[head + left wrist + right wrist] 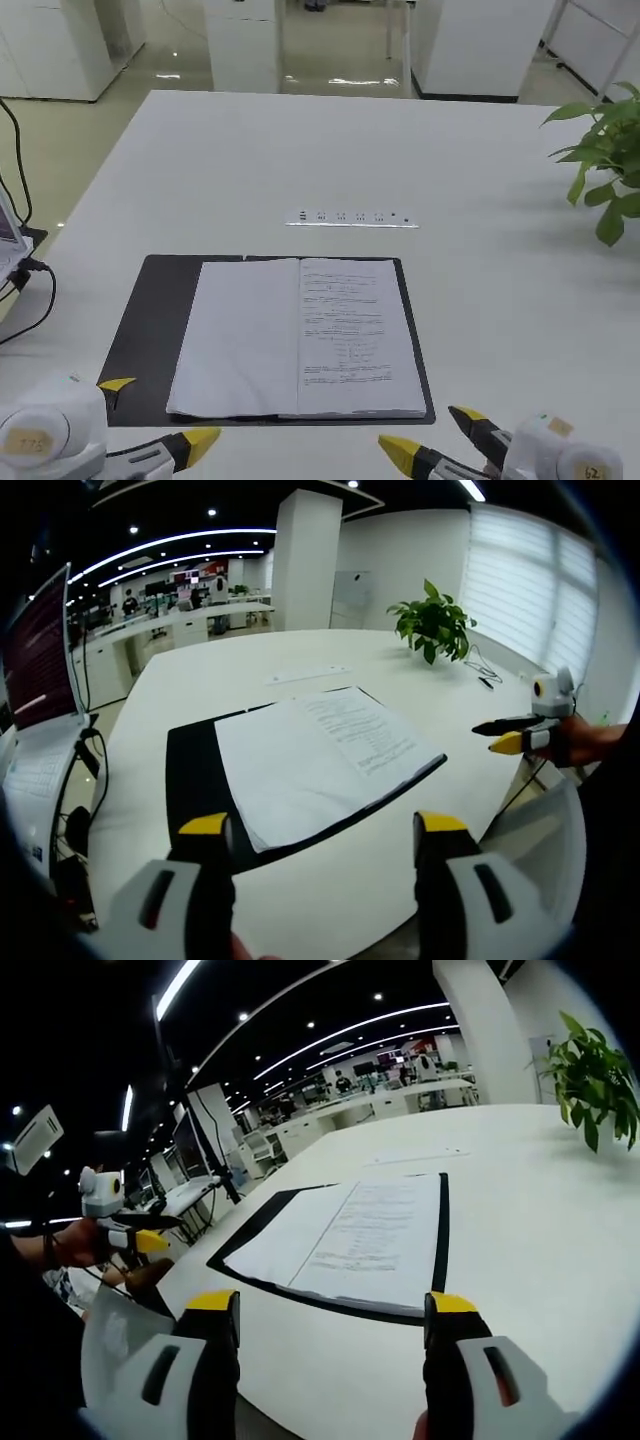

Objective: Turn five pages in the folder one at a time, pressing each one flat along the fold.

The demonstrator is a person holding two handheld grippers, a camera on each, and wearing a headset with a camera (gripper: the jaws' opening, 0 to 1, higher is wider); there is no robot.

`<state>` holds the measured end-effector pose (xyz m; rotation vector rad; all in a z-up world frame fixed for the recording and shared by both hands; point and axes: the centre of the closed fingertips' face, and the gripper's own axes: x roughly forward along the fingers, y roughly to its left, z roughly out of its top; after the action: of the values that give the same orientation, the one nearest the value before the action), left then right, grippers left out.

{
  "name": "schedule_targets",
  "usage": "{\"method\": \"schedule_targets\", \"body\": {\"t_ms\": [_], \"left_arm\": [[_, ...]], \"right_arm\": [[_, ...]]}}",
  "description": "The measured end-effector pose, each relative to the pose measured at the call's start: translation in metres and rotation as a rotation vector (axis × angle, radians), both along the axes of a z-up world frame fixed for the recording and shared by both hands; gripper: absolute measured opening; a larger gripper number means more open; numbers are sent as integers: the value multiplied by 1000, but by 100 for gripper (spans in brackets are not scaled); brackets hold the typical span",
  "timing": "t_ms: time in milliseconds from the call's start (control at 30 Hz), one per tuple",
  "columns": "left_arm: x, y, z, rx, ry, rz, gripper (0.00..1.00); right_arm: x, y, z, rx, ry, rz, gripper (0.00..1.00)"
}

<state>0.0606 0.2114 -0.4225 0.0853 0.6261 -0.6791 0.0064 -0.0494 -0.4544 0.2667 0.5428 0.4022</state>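
An open black folder [150, 330] lies flat on the white desk [480, 150], in the lower centre of the head view. Its blank white left-hand page [240, 335] and printed white right-hand page [355, 335] meet at the central fold [298, 335].

The left hand-held gripper [160, 412] sits at the lower left of the frame and the right hand-held gripper [432, 435] at the lower right. Each has its yellow-tipped jaws spread wide with nothing between them. Neither seems to touch the paper, though one left tip overlaps the cover's corner in the head view.

A page turn looks about to begin, most likely from the outer edge of the printed page. The main risk is pinching two sheets at once. The stack's edge is too fine here to tell how many sheets lie there, so a deep bite could take several. A hard grip may crease or tear the thin sheet. A sideways pull on a page could also drag the whole folder across the smooth desk, since nothing pins it. Pressing away from the fold would let the page spring back.
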Motion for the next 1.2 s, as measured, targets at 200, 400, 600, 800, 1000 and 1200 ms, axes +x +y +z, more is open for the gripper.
{"method": "schedule_targets", "body": {"t_ms": [200, 400, 600, 800, 1000, 1200], "left_arm": [[5, -14, 0, -6, 12, -43, 75], [9, -40, 0, -8, 16, -125, 75], [6, -77, -4, -8, 34, -252, 75], [8, -108, -12, 20, 49, -348, 74], [13, -131, -20, 47, 52, -415, 74], [17, -154, -26, 65, 58, -460, 73]], "right_arm": [[-3, -7, -3, 5, 11, -17, 74], [-5, -13, -6, 17, 26, -43, 74], [-9, -19, -12, 19, 46, -57, 75], [-11, -27, -18, 28, 62, -79, 75], [-12, -30, -23, 32, 76, -79, 74], [-9, -32, -24, 43, 80, -89, 74]]}}
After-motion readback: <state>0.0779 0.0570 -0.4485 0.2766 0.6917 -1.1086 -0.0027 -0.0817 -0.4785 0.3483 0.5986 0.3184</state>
